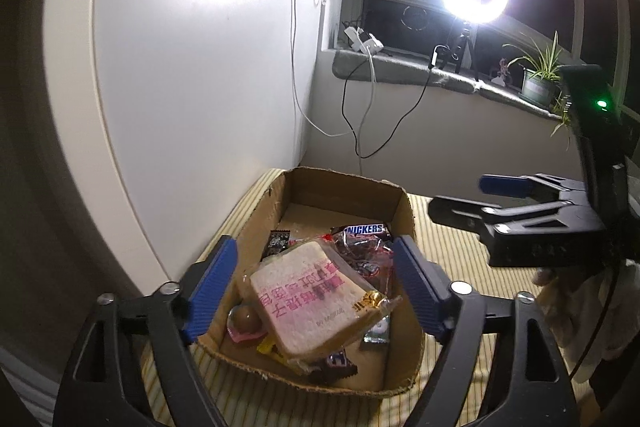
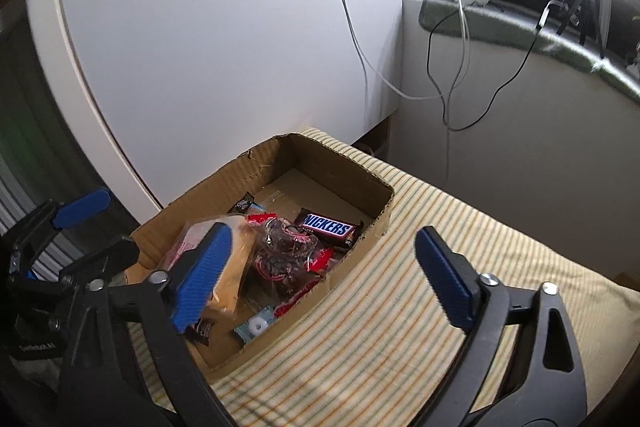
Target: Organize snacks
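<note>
Striped cloth surface (image 2: 384,307) carries one open cardboard box (image 2: 340,167), set near the far left corner against the white panel (image 2: 224,39).

Box long axis runs from near-left to far-right in the right wrist view; open top faces up.

Contents, largest first:
- One wrapped bread slice (image 1: 308,297), tilted, leaning over smaller items at the near end of the box, long axis roughly across it.
- One clear pack of dark round cakes (image 2: 280,247), mid-box.
- One Snickers bar (image 2: 326,225), flat near the far right wall, long axis along that wall.
- One brown ball candy (image 1: 244,319), near left wall.
- One small white ring candy (image 2: 256,327), near end.
- Other small wrappers: count not readable.

Left gripper (image 1: 316,291): jaws wide apart above the box, pads clear of the bread.

Right gripper (image 2: 320,275): jaws wide apart, nothing between them; left finger over the box, right finger over the cloth.
</note>
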Demonstrator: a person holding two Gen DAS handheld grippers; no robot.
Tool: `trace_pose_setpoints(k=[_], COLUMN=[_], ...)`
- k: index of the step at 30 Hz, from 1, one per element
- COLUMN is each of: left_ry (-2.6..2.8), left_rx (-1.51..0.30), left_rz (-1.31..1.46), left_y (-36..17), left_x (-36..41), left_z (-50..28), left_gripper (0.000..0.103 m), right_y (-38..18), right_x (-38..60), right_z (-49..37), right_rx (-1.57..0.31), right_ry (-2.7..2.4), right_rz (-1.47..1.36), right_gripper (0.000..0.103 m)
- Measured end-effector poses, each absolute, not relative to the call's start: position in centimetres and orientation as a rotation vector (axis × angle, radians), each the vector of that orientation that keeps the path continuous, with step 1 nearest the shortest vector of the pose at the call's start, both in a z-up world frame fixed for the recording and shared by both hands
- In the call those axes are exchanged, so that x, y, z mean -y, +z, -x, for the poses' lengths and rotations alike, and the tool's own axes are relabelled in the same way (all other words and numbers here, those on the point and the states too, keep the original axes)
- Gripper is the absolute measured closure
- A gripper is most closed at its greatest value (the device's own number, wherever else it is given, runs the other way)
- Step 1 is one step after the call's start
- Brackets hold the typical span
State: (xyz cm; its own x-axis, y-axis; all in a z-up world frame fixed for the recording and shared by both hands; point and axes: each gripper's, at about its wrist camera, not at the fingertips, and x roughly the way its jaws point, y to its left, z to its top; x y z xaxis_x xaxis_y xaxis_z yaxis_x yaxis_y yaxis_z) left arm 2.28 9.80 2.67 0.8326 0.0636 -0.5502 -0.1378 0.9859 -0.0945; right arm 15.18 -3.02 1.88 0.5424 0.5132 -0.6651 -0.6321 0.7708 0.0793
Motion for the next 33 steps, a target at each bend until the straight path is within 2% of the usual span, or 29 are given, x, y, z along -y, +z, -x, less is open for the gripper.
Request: trace_pose_setpoints(k=[17, 33], left_ry=[0.181, 0.187], left_rx=[-0.563, -0.568], left_rz=[0.137, 0.131], left_y=[2.7, 2.5], left_x=[-9.1, -8.5], left_z=[-0.2, 0.6], left_gripper=[0.020, 0.020], right_y=[2.7, 2.1], right_x=[5.9, 6.7], right_z=[-8.8, -6.9], right_rx=[-0.593, -0.594], right_ry=[0.572, 0.545], right_rz=[0.193, 0.204], right_gripper=[0.000, 0.000])
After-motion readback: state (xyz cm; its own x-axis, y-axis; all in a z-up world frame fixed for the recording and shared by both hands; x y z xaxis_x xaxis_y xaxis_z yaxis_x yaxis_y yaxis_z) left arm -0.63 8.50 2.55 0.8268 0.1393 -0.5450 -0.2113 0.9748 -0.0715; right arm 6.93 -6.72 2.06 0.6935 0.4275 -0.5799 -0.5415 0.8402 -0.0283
